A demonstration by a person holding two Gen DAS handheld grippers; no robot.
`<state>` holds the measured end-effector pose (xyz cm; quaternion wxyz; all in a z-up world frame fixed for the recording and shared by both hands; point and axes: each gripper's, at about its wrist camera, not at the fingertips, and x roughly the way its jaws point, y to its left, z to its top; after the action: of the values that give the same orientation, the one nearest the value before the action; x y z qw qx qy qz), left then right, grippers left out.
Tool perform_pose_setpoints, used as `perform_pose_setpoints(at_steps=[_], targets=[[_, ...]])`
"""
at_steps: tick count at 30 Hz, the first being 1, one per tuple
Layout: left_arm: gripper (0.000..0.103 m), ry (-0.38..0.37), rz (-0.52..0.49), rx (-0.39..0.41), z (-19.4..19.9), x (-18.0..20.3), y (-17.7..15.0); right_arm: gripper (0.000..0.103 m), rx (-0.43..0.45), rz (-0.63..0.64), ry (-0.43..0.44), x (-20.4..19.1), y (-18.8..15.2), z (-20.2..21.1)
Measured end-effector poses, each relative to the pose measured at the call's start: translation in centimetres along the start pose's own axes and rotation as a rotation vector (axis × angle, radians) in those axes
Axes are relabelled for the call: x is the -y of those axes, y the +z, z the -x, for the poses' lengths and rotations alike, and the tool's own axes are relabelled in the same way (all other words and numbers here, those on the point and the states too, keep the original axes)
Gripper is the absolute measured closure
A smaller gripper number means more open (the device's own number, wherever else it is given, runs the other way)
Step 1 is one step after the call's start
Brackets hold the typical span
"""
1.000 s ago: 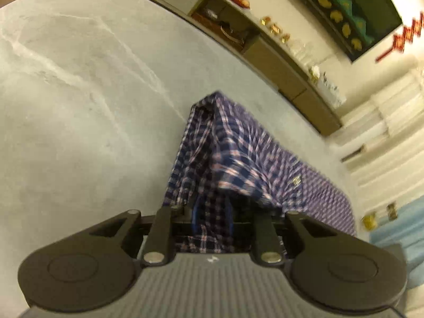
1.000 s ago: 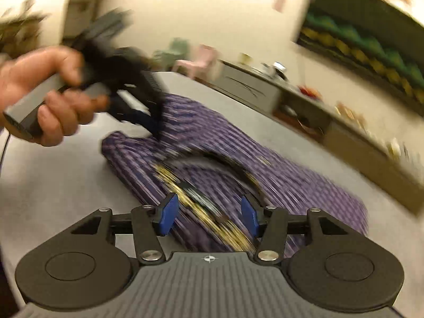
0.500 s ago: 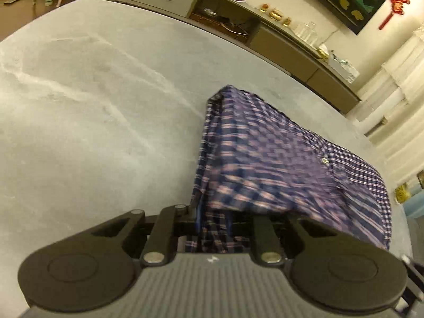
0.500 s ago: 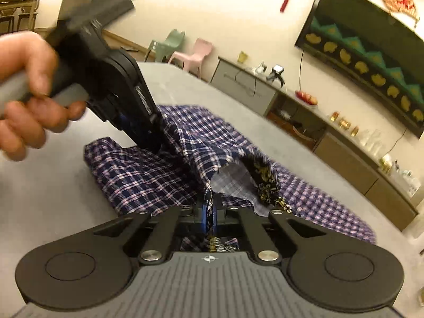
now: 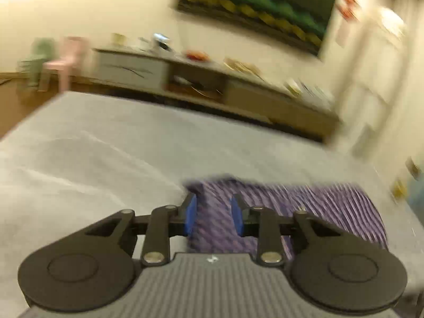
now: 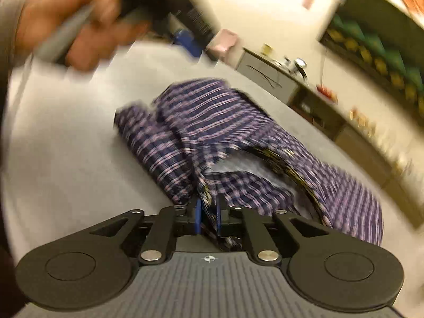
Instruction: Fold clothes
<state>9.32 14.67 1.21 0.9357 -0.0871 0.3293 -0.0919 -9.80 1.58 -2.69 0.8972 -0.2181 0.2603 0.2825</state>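
Nearest, the right hand-held gripper [image 6: 208, 216] pinches an edge of the plaid shirt [image 6: 220, 122] by its collar opening. The shirt lies bunched on the grey bench [image 6: 66, 159], one side doubled over, so I judge the fold partway, with flattening left. Farther off, the left hand-held gripper [image 5: 213, 218] hangs spread above the cloth, holding nothing. Blur hides the shirt's far edges and the sleeves.
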Motion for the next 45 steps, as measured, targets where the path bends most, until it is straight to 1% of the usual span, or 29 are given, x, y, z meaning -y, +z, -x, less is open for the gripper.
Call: perform_pose_setpoints(at_steps=[1, 2, 3, 4, 5, 7, 8, 10, 13, 14, 15, 17, 18, 19, 20, 21, 24, 26, 28, 29, 32, 34, 36, 37, 39, 40, 41, 43, 45], targets=[[0.074, -0.008, -0.024, -0.041, -0.7, 0.5, -0.4, 0.087, 0.012, -0.086, 0.017, 1.5, 0.1, 1.2], [0.075, -0.011, -0.045, -0.082, -1.4, 0.8, -0.7, 0.078, 0.032, -0.211, 0.009, 3.8, -0.1, 2.6], [0.075, -0.013, -0.066, -0.124, -2.1, 1.2, -1.1, 0.075, 0.038, -0.327, -0.025, 6.0, -0.9, 3.4], [0.075, -0.012, -0.086, -0.147, -2.5, 1.5, -1.3, 0.073, 0.043, -0.444, -0.060, 8.2, -1.6, 4.2], [0.074, -0.008, -0.106, -0.160, -2.8, 1.7, -1.4, 0.073, 0.044, -0.555, -0.095, 10.2, -2.5, 4.8], [0.074, -0.001, -0.145, -0.186, -3.4, 2.2, -1.8, 0.072, 0.002, -0.726, -0.169, 13.4, -4.7, 4.8], [0.073, 0.001, -0.161, -0.191, -3.5, 2.4, -1.9, 0.064, -0.016, -0.805, -0.198, 14.9, -5.7, 4.7], [0.072, 0.004, -0.190, -0.193, -3.6, 2.8, -2.2, 0.055, -0.026, -0.893, -0.178, 16.5, -7.2, 3.8], [0.071, 0.013, -0.233, -0.194, -3.7, 3.1, -2.6, 0.055, 0.018, -0.872, -0.157, 16.8, -7.1, 2.5], [0.071, 0.014, -0.243, -0.193, -3.6, 3.2, -2.8, 0.058, 0.046, -0.858, -0.143, 16.9, -6.8, 2.2], [0.071, 0.014, -0.253, -0.191, -3.5, 3.2, -2.9, 0.059, 0.053, -0.866, -0.125, 17.1, -6.8, 1.9], [0.071, 0.011, -0.260, -0.191, -3.6, 3.2, -3.0, 0.075, 0.065, -0.881, -0.090, 17.5, -6.7, 1.3], [0.071, 0.010, -0.262, -0.192, -3.6, 3.2, -3.0, 0.085, 0.058, -0.883, -0.088, 17.6, -6.8, 1.3], [0.071, 0.009, -0.265, -0.193, -3.6, 3.3, -3.0, 0.101, 0.051, -0.884, -0.086, 17.7, -6.9, 1.2], [0.071, 0.006, -0.269, -0.194, -3.6, 3.3, -3.1, 0.102, 0.045, -0.885, -0.089, 17.9, -7.0, 1.3], [0.071, 0.003, -0.272, -0.198, -3.6, 3.3, -3.1, 0.102, 0.047, -0.886, -0.115, 18.1, -7.2, 2.0], [0.068, -0.004, -0.297, -0.204, -3.4, 3.3, -3.3, 0.103, 0.066, -0.907, -0.180, 19.1, -7.5, 4.9], [0.068, -0.005, -0.323, -0.205, -3.4, 3.5, -3.5, 0.103, 0.036, -0.916, -0.205, 19.5, -8.2, 6.0], [0.068, -0.007, -0.349, -0.207, -3.3, 3.7, -3.6, 0.103, -0.044, -0.883, -0.216, 19.3, -9.1, 4.7], [0.068, -0.008, -0.362, -0.207, -3.3, 3.8, -3.7, 0.102, -0.070, -0.891, -0.211, 19.4, -9.7, 4.0], [0.068, -0.008, -0.394, -0.201, -3.1, 3.9, -3.8, 0.102, -0.070, -0.910, -0.211, 19.6, -10.0, 3.9], [0.069, -0.023, -0.404, -0.168, -2.2, 3.8, -3.5, 0.100, -0.082, -0.920, -0.214, 19.9, -9.8, 4.3], [0.069, -0.062, -0.415, -0.104, -0.5, 3.9, -3.1, 0.074, -0.064, -0.928, -0.285, 19.9, -9.2, 5.6], [0.069, -0.086, -0.418, -0.068, 0.2, 4.0, -2.9, 0.062, -0.050, -0.925, -0.324, 19.9, -8.9, 6.3], [0.069, -0.119, -0.425, -0.012, 1.0, 4.5, -2.6, 0.063, 0.019, -0.823, -0.414, 18.8, -7.0, 7.5], [0.069, -0.128, -0.434, -0.008, 0.8, 4.8, -2.7, 0.063, 0.046, -0.747, -0.427, 18.1, -5.7, 7.7], [0.069, -0.133, -0.446, -0.016, 0.4, 5.2, -2.9, 0.063, 0.065, -0.684, -0.416, 17.5, -4.6, 7.6], [0.069, -0.135, -0.481, -0.050, -0.8, 6.1, -3.8, 0.063, 0.071, -0.567, -0.349, 16.2, -3.1, 6.3], [0.069, -0.126, -0.528, -0.094, -1.9, 6.8, -5.1, 0.063, 0.029, -0.490, -0.273, 15.7, -3.0, 3.9]])
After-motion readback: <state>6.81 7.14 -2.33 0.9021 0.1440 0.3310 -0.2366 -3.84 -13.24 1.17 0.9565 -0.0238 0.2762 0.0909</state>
